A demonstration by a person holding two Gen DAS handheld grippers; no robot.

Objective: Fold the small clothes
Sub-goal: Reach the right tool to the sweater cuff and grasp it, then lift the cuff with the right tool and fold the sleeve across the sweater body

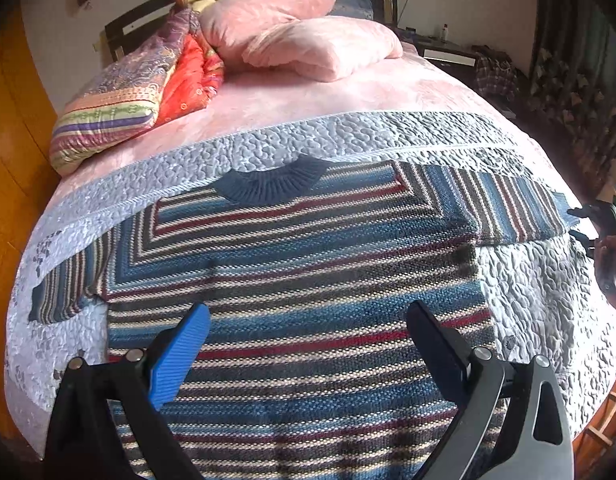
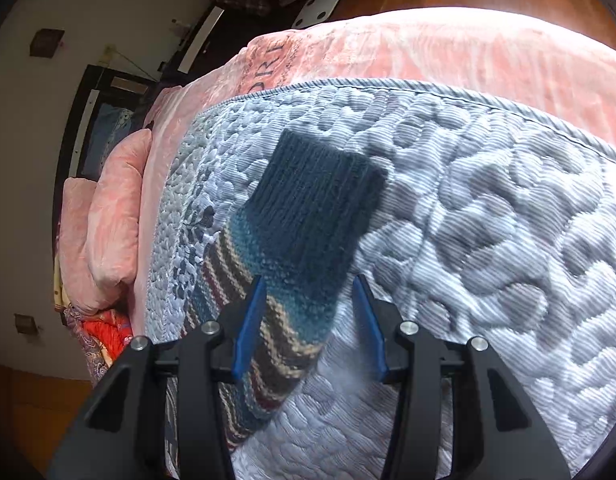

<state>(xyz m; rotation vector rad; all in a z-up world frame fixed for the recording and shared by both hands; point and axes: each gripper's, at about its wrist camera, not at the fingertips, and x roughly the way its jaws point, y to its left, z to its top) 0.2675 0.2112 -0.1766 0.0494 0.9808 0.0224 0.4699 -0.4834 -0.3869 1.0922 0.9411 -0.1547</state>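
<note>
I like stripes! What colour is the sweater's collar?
Plain dark blue collar, ribbed; clearest in the left wrist view.

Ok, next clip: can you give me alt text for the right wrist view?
The open right gripper hovers over the dark ribbed cuff of a striped sweater sleeve, which lies flat on a pale grey quilt. Pink bedding and pink pillows lie beyond the quilt.

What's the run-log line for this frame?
sweater flat on quilt | left gripper open over body | right gripper open at sleeve cuff | no fold
</note>
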